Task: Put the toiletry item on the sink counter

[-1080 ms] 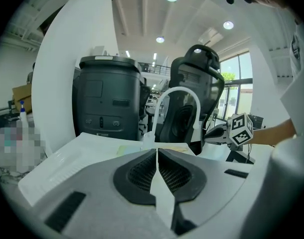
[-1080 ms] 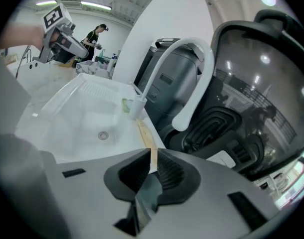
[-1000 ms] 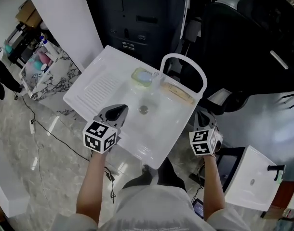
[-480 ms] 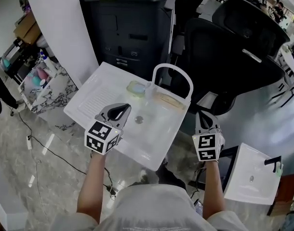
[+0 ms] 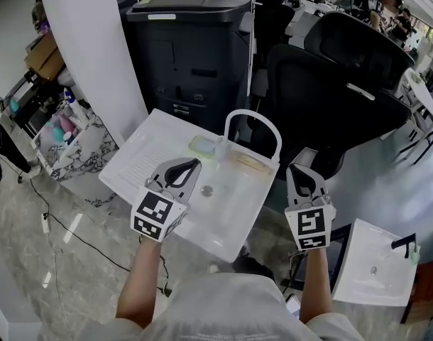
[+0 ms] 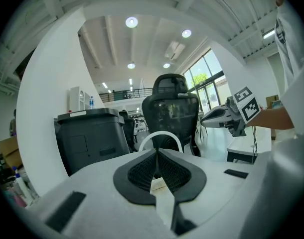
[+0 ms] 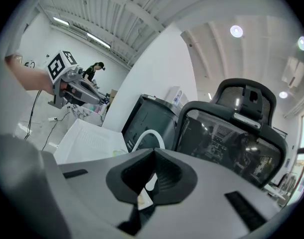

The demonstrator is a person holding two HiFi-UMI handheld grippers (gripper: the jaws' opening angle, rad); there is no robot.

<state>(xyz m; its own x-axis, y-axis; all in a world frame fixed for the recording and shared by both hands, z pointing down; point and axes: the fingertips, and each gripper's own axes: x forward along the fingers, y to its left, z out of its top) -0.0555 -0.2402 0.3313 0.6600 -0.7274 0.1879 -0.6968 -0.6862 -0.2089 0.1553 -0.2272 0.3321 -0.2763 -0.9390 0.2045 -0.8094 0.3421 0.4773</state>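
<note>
Since a second ago both grippers have lifted and pushed forward, and the right one has closed.

Head view: the left gripper (image 5: 194, 164), jaws together and empty, hangs over the basin of the sink counter (image 5: 142, 158). The right gripper (image 5: 298, 169), also pinched together on nothing, sits just off the counter's right edge. The pale green toiletry item (image 5: 201, 146) lies on the counter beside the arched faucet (image 5: 252, 111), apart from both grippers. A black printer (image 5: 192, 48) and an office chair (image 5: 344, 69) stand behind.

Left gripper view: the jaws meet at the tip, with the faucet arch just beyond.

Right gripper view: the jaws are closed and empty, with the chair ahead.
</note>
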